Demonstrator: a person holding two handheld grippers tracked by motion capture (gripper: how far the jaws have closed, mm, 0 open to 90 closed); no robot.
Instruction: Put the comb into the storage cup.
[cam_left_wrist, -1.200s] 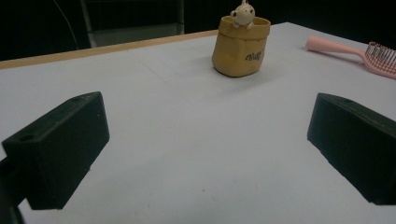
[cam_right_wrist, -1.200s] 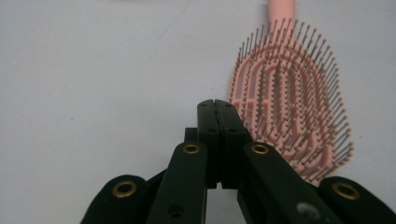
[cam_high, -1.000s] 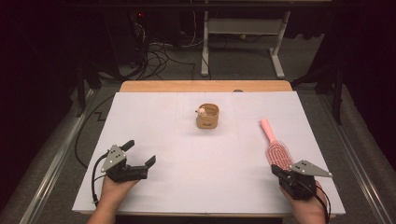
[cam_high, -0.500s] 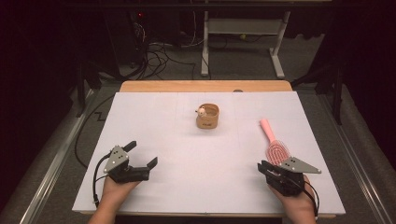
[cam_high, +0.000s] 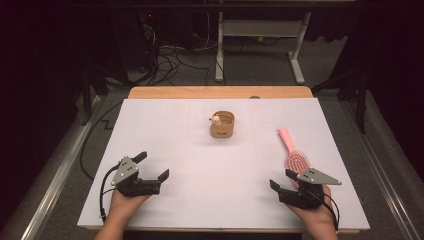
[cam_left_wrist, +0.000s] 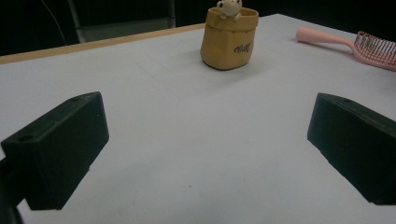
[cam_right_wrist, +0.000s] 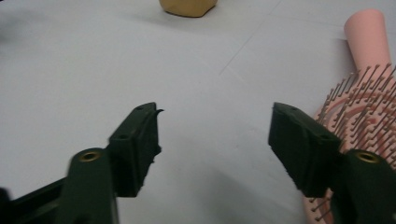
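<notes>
High view: tan pouch (cam_high: 222, 125) mid-table, small figure (cam_high: 216, 119) at its rim.

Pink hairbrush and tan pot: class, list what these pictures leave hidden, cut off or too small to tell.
- Pink hairbrush: in the right gripper view its near end is covered by the right gripper's jaw, and the frame's right edge cuts it.
- Tan pot: its inside is hidden by its own wall in the left gripper view; the lettering is too small to read.
- Small figure on its rim: too small to identify.
</notes>
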